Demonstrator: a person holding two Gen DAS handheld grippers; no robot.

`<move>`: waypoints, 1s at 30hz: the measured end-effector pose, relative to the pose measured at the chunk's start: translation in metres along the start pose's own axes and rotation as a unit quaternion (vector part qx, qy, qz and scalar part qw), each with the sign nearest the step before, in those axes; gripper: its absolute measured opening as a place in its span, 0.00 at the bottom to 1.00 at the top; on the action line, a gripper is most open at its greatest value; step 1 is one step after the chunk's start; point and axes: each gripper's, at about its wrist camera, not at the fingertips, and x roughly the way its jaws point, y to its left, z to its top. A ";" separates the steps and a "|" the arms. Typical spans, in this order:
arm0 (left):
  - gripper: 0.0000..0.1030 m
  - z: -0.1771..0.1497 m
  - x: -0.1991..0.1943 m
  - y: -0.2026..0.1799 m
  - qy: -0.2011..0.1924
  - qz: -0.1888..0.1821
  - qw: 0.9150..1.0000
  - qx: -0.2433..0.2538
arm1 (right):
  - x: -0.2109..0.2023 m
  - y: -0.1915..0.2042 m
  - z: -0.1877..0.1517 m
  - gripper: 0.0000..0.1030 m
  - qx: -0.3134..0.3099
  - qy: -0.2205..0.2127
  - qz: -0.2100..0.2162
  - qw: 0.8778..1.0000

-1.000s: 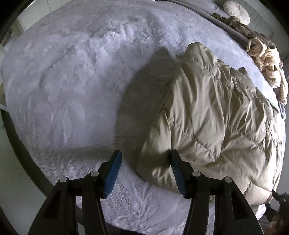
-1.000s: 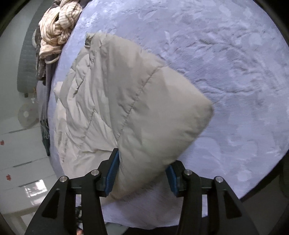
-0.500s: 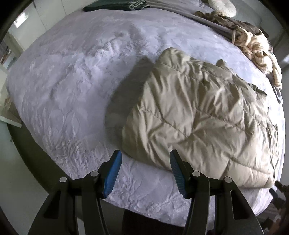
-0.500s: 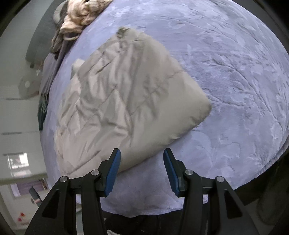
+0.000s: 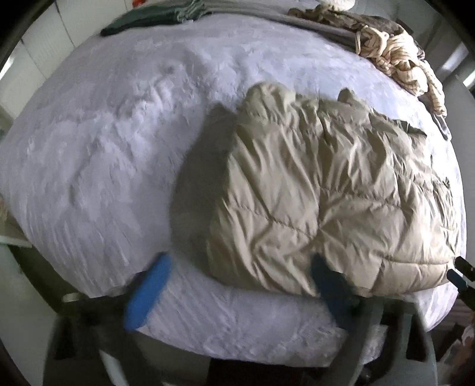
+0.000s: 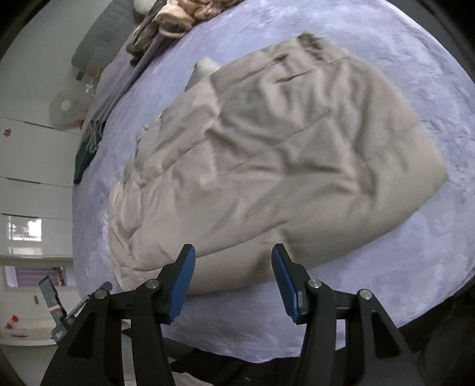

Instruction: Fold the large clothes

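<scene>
A beige quilted puffer jacket (image 5: 332, 190) lies folded on the white fuzzy bedspread (image 5: 118, 133). My left gripper (image 5: 237, 282) is open and empty at the jacket's near edge, blurred by motion; its right finger overlaps the hem. In the right wrist view the jacket (image 6: 282, 154) lies flat and my right gripper (image 6: 233, 273) is open and empty, just short of its near edge over the bedspread (image 6: 430, 74).
A pile of cream and brown clothes (image 5: 397, 56) lies at the bed's far right edge, with a dark green garment (image 5: 148, 20) at the far side. The pile (image 6: 178, 17) also shows at the top of the right wrist view. The bed edge runs just below both grippers.
My right gripper let go of the jacket's folded corner and drew back; the jacket dropped flat. My left gripper pulled back, then moved in toward the jacket's near edge.
</scene>
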 end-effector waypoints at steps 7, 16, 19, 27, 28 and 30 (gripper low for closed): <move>0.98 0.020 0.011 0.010 0.006 -0.007 1.000 0.021 | 0.021 0.037 -0.009 0.56 0.002 0.002 -0.010 1.000; 1.00 0.033 0.023 0.003 0.006 -0.026 0.998 0.054 | 0.046 0.074 -0.012 0.63 -0.019 0.018 -0.028 0.999; 1.00 0.038 0.031 0.004 0.013 -0.028 0.998 0.057 | 0.053 0.081 -0.010 0.82 -0.026 0.021 -0.025 0.999; 1.00 0.052 0.061 0.015 0.041 -0.063 0.996 0.052 | 0.074 0.103 -0.006 0.84 -0.052 0.030 -0.028 0.998; 1.00 0.055 0.065 0.017 0.043 -0.076 0.995 0.054 | 0.076 0.105 -0.007 0.84 -0.057 0.027 -0.031 0.998; 1.00 0.062 0.069 0.023 0.038 -0.102 0.992 0.058 | 0.081 0.107 -0.007 0.84 -0.064 0.021 -0.035 0.997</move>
